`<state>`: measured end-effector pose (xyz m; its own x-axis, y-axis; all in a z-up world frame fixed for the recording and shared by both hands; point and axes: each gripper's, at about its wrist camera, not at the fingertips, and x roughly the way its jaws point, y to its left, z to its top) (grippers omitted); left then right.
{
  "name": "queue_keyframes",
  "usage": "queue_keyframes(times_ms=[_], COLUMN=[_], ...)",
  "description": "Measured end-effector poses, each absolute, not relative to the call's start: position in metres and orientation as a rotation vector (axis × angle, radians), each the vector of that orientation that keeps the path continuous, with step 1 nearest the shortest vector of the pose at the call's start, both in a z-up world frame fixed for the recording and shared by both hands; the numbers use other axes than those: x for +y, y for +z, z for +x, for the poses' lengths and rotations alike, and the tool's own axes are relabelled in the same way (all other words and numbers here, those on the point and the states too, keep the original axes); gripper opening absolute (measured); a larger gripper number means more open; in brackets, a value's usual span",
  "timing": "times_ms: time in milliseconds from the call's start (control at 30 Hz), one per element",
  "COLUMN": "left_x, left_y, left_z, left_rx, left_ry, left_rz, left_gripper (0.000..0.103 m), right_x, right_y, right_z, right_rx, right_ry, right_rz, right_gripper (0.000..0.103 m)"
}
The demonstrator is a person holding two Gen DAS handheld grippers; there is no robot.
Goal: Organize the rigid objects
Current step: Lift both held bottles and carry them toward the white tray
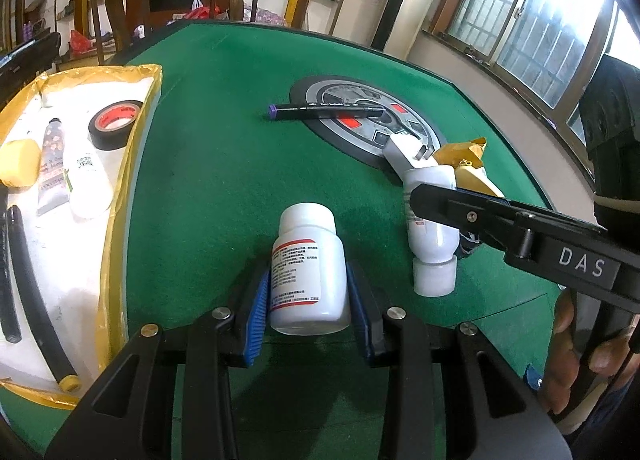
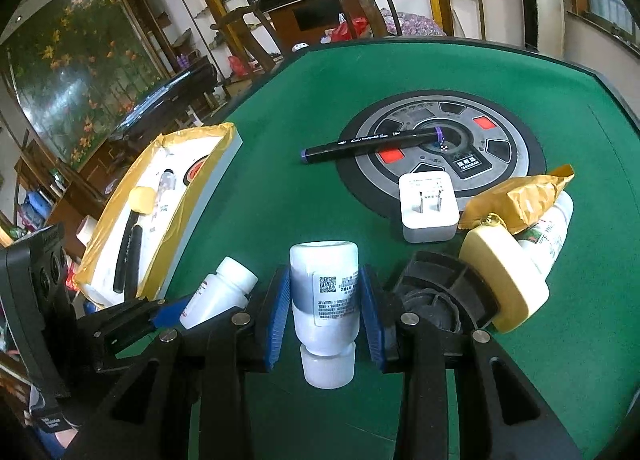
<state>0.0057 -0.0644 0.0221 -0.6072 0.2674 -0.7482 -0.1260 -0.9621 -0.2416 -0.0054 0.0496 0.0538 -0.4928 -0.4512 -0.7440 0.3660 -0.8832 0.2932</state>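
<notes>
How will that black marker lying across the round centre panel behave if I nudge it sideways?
The black marker looks round and rigid, so it would probably roll. One end rests on the round panel, the other on the felt, so it may pivot.

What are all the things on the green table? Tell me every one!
Bottle with red label: 1, white, in left tongs.
Bottle with QR label: 1, white, in right tongs.
Marker: 1, black with purple end, across the disc.
Disc: 1, grey and black, table centre.
Plug: 1, white, on disc edge.
Wrapper: 1, gold, right of plug.
Tray: 1, white with yellow rim, left side.
Tape roll: 1, black, in tray.
Tubes: 2, whitish, in tray.
Table: 1, green.
Left tongs: shut on bottle.
Right tongs: shut on bottle.
</notes>
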Motion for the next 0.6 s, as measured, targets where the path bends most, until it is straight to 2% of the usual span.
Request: queue_keyframes(times_ms=[600], left_x=[-0.0666], left_y=[0.0295], left_z=[0.0084], left_rx=[-0.237], left_ry=[2.644], left_rz=[-1.222], left_gripper=[0.034], right_x=[0.0487], right_y=[0.0635], right_z=[-0.0003], right_rx=[-0.138], right_ry=[-2.379], right_rz=[1.133], right_gripper=[0.03])
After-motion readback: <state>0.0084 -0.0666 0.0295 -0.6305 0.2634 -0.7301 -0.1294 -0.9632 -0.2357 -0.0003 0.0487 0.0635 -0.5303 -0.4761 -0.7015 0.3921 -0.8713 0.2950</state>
